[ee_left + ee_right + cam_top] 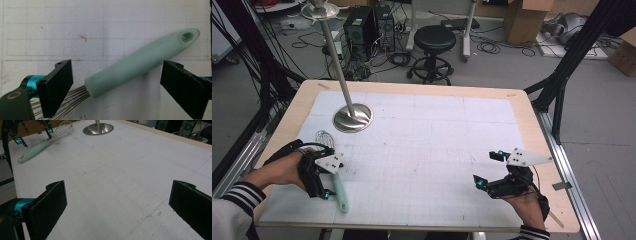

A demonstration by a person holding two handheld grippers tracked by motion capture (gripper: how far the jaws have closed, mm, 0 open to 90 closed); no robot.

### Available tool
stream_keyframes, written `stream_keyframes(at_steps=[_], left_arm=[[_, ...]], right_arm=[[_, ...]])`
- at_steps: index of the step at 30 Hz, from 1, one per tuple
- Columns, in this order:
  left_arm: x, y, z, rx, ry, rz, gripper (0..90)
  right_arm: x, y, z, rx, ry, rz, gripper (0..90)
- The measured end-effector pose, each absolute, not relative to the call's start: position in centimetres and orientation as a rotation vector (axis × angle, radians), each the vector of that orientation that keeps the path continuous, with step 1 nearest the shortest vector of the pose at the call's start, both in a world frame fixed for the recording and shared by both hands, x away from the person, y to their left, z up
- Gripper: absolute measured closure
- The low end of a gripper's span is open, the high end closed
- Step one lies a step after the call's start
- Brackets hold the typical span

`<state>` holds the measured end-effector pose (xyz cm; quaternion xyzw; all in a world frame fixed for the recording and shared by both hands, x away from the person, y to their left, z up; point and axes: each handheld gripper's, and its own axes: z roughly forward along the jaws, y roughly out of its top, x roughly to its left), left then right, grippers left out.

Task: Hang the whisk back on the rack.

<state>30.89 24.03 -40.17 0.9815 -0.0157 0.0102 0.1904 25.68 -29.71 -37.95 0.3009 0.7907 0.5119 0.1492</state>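
Left gripper view: whisk (140, 62) between left gripper (117, 87) jaws (untouched).

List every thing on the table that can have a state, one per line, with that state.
Whisk with pale green handle and wire loops: lying flat on the white mat, handle between the left gripper's jaws, not pinched.
Left gripper: open, straddling the handle.
Right gripper: open, nothing between its jaws.
Steel stand with round base and pole: upright on the mat.
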Motion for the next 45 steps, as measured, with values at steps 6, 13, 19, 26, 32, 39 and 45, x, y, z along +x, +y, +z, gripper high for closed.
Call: stream_keyframes(at_steps=[6, 13, 19, 26, 32, 39, 45], left_arm=[[30.79, 23.79, -40.49, 2.776, -0.085, 0.039, 16.3], [30.84, 23.57, -40.86, 2.785, -0.111, 0.016, 16.7], [30.87, 23.41, -40.97, 2.783, -0.13, 0.02, 17.0], [30.71, 23.53, -40.79, 2.773, -0.151, 0.029, 27.6], [30.59, 23.48, -40.72, 2.773, -0.167, 0.045, 33.9], [30.51, 23.5, -40.6, 2.768, -0.167, 0.062, 42.1], [30.37, 23.47, -40.54, 2.769, -0.162, 0.068, 47.7]], right_arm=[[25.59, -29.72, -37.87, 0.864, 2.271, 1.475, 0.5], [25.57, -29.75, -37.83, 0.863, 2.267, 1.482, 0.5], [25.58, -29.77, -37.83, 0.866, 2.266, 1.481, 0.5], [25.58, -29.84, -37.79, 0.866, 2.259, 1.484, 0.5], [25.59, -29.78, -37.78, 0.87, 2.259, 1.483, 0.5], [25.62, -29.73, -37.75, 0.867, 2.256, 1.486, 0.5], [25.67, -29.69, -37.73, 0.861, 2.256, 1.485, 0.5]])
